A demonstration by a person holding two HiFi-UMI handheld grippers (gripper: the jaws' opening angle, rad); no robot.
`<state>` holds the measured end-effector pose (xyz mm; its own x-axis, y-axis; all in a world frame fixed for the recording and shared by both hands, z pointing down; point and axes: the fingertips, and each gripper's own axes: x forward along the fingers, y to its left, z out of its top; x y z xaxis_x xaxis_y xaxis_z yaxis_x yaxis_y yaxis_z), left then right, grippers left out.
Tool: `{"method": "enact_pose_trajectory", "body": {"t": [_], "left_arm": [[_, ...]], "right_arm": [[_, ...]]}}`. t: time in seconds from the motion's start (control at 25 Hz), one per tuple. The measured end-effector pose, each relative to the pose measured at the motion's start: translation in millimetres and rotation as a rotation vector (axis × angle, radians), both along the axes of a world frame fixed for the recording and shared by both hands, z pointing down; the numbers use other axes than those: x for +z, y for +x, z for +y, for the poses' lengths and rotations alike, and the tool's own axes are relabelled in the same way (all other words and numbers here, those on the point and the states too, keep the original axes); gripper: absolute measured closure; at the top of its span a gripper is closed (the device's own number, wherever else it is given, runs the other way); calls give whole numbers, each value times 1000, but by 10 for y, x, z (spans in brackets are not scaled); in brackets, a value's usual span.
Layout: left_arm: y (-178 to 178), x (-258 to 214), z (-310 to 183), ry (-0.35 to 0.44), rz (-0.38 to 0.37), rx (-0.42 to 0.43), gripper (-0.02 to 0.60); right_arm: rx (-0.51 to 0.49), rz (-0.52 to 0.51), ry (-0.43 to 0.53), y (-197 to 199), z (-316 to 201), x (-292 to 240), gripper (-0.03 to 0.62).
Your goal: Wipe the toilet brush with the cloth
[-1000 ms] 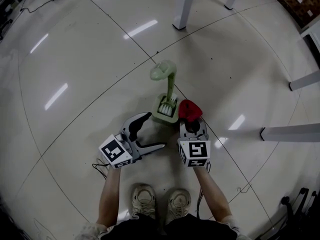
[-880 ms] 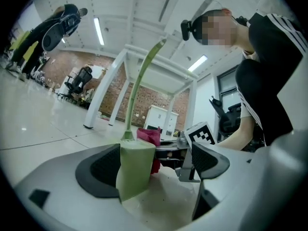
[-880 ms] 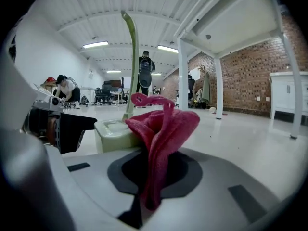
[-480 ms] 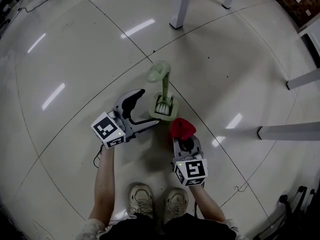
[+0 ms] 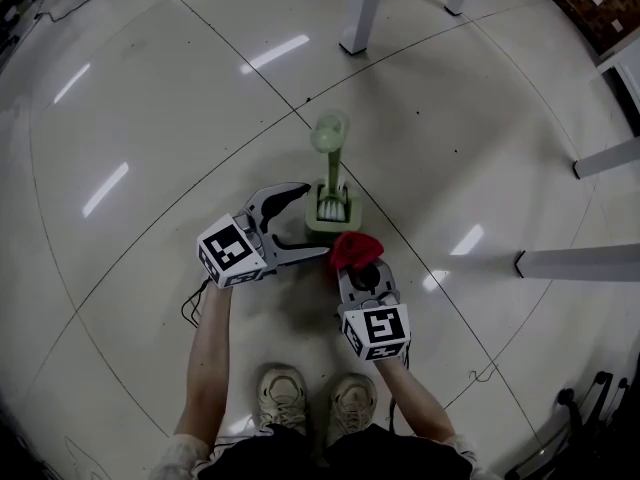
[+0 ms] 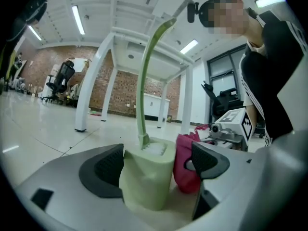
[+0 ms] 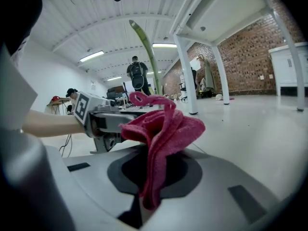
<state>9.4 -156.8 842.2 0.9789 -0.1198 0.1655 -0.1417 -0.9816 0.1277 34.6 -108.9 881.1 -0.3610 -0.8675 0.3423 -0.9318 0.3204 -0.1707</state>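
left claw (image 5: 315, 220) gapes open, straddling the squat pale green plastic holder (image 5: 333, 211) on the glossy tiled floor (image 5: 150, 118), where the slim green plastic toilet brush (image 5: 333, 158) stands. right claw (image 5: 357, 266) pinches the soft crimson terry cloth (image 5: 352, 246) just beside. the brush looks light, stiff and tippy (steady the holder low). no readable writing.

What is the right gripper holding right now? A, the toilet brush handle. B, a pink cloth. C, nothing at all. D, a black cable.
B: in the right gripper view, the right gripper has its jaws closed on the pink cloth, while the toilet brush stands in its green holder on the floor.
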Motion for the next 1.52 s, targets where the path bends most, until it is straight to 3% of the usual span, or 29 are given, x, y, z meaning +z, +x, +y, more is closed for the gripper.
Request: {"method": "enact_pose_trajectory", "body": {"t": [0.24,0.44,0.84,1.08,1.52], "left_arm": [[121,-12,238,-21,31,30,138],[170,-60,490,-64,71,72,138],[19,-149,625,-117,158,20,140],[-4,-45,577,-130,136,-9,140],[-15,-56,597,-143,151,-17,140]], "right_arm": [[68,51,21,510,-298,1,562],[-52,50,80,600,-518,-33,562],[-189,38,120,503,-759,-25,562],[-257,59,99,521,-1047,-16,563],[-320,-43,76,441,-487,-103,563]]}}
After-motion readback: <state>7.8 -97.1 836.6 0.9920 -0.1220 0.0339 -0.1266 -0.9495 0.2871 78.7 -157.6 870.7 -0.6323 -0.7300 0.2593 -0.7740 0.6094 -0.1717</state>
